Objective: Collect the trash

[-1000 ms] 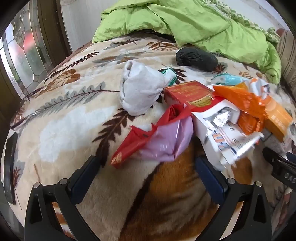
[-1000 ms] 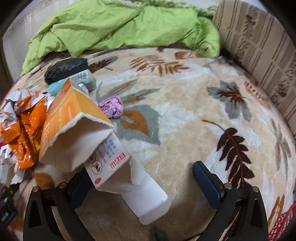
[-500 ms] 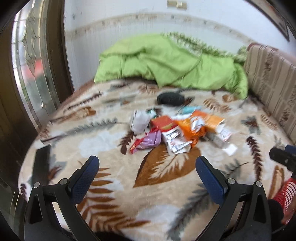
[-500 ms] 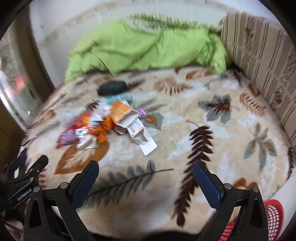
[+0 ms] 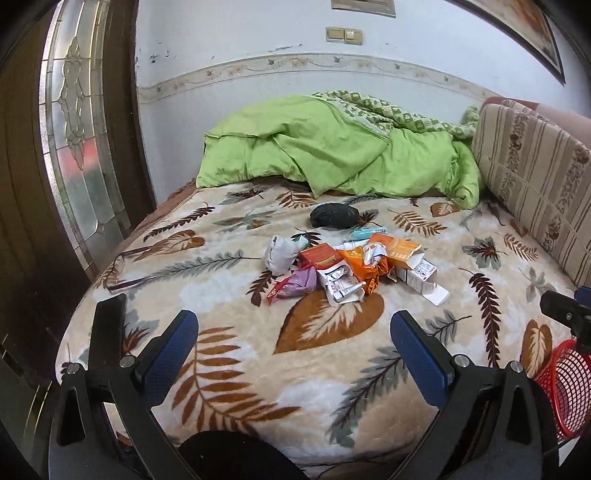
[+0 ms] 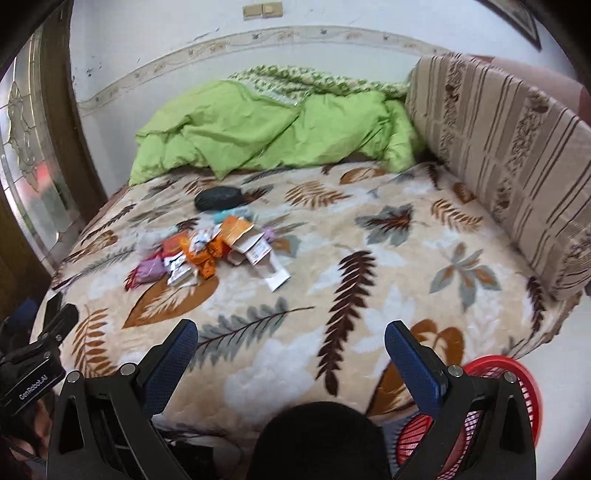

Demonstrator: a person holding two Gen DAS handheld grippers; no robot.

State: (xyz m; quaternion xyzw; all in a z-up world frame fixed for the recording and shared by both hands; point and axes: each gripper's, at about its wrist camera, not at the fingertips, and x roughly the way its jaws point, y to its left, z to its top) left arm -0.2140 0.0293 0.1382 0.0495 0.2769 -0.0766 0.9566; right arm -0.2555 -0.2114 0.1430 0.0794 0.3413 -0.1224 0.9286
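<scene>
Left wrist view: left gripper [image 5: 293, 328] jaws wide, empty; right gripper [image 6: 291, 338] likewise. "GenRobot.AI" marks the left gripper's body in the right view.

A lived-in home bedroom.
A bed [image 5: 229, 354] wore a leaf-print blanket, a green duvet [image 5: 332, 151] lay bunched at its far end, with a striped headboard [image 5: 535, 184] right and a stained-glass door [image 5: 74, 147] left.

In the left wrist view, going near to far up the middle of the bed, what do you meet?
Left gripper → trash pile → black bag → green duvet → wall switch.
</scene>
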